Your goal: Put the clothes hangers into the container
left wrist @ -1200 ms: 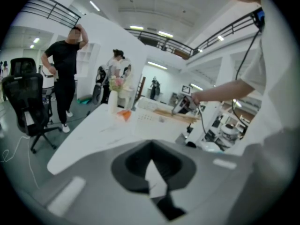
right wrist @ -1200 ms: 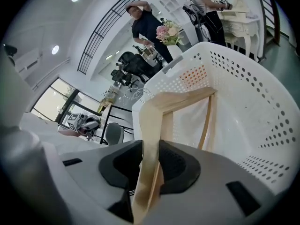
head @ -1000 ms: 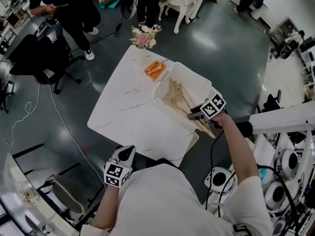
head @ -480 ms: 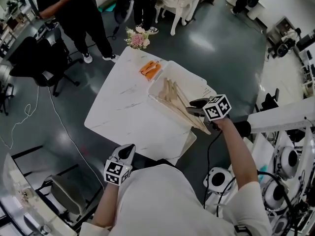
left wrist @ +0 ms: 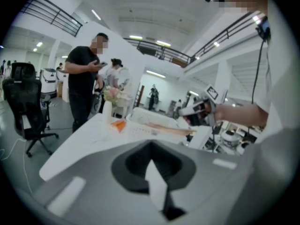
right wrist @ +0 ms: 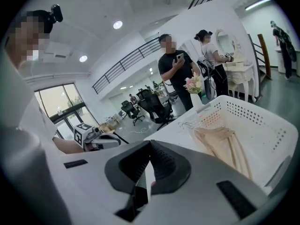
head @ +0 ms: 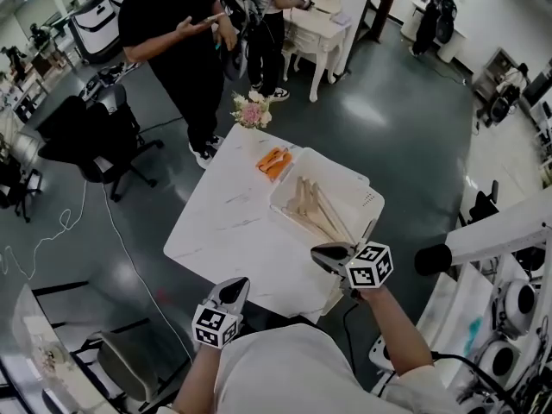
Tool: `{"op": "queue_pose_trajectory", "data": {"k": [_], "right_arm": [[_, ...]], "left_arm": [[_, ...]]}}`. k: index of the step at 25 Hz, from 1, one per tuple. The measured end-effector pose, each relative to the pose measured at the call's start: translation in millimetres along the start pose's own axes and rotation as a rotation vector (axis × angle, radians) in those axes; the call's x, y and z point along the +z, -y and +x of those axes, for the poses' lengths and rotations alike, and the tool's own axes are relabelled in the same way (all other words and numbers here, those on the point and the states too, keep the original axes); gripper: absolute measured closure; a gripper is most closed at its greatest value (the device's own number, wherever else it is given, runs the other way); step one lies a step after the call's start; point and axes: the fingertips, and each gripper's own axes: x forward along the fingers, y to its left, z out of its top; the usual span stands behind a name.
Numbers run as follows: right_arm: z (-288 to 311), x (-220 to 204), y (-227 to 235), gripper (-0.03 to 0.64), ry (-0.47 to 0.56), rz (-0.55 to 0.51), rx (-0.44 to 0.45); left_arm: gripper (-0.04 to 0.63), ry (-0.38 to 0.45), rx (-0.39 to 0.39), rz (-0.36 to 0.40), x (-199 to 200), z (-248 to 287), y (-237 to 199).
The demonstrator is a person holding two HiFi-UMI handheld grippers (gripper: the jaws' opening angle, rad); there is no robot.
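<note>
Several wooden clothes hangers (head: 317, 210) lie in the white perforated basket (head: 347, 173) at the table's right side; they also show as hangers (right wrist: 226, 145) in the basket (right wrist: 269, 125) and hangers (left wrist: 164, 128). My right gripper (head: 317, 254) hovers off the basket's near corner. Its jaws have just been closing and now stand shut with nothing between them, as the right gripper (right wrist: 149, 165) view shows. My left gripper (head: 236, 289) hangs at the table's near edge, shut and holding nothing, its jaws (left wrist: 152, 165) meeting.
The white marble table (head: 226, 221) carries an orange item (head: 274, 162) and a flower vase (head: 251, 113) at the far corner. A person in black (head: 177, 41) stands just beyond it. A black office chair (head: 86, 136) is to the left.
My right gripper rose away from the hangers at the basket's near end and drew back toward me. The hangers stayed in the basket. The person in black stepped closer to the table.
</note>
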Motion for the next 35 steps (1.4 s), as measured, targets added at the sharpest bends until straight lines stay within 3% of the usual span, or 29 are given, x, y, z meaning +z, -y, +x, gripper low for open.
{"op": "queue_pose_trajectory", "data": {"k": [4, 8, 22, 35], "right_arm": [[9, -10, -21, 0.615, 0.093, 0.052, 0.01], [19, -11, -36, 0.615, 0.158, 0.062, -0.046], [36, -37, -86, 0.614, 0.285, 0.177, -0.328], [32, -65, -144, 0.614, 0.378, 0.217, -0.475]], "left_arm": [[0.594, 0.046, -0.014, 0.012, 21, -4, 0], [0.594, 0.074, -0.043, 0.044, 36, -8, -3], [0.595, 0.015, -0.222, 0.133, 25, -49, -21], [0.594, 0.008, -0.345, 0.182, 17, -89, -26]]}}
